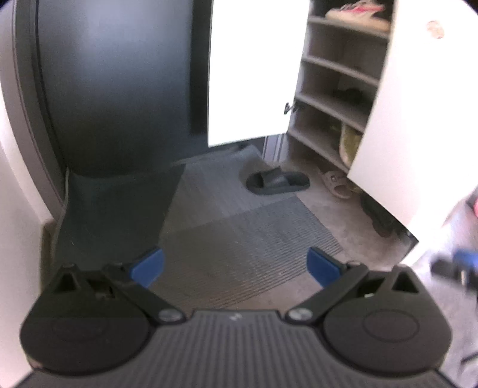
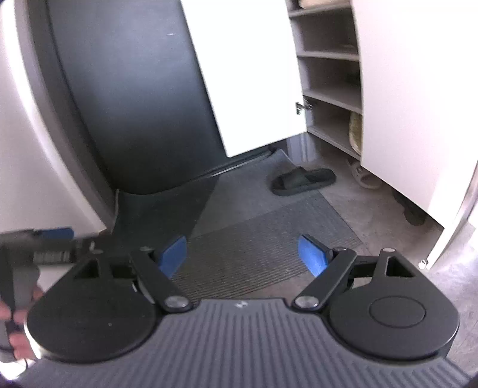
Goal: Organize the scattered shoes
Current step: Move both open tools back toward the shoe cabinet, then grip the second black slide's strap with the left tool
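left tool (image 1: 236,267): jaws spread wide, nothing between the blue pads, hanging over the ribbed mat (image 1: 239,238).
right tool (image 2: 243,253): jaws wide too, empty; no shoe near the pads.
black slide (image 1: 277,182): lying on the mat's far edge at about 1 o'clock from both tools, well apart from them; toe opening faces left. Looks like the obvious next pick since it sits out in the open.
beige sandal (image 1: 336,183): on the floor just beside the slide, half tucked under the open cabinet door (image 1: 412,119).
dark shoe (image 1: 378,215): on the floor at 2 o'clock, mostly hidden under that door; blurred.
shoe cabinet (image 1: 331,107): doors swung open, so the shelves are reachable; most shelves look bare.
shelved shoes: pink-and-white pair (image 1: 358,15) on the top shelf, pale green shoe (image 1: 349,143) stood on edge on the lowest shelf.
why held so: both tools empty and angled down at the floor, my guess is lining up on the loose shoes.
left view only: top-shelf pair, something dark on a middle shelf.
right view only: the person's hand (image 2: 13,313) gripping the other tool at 9 o'clock.
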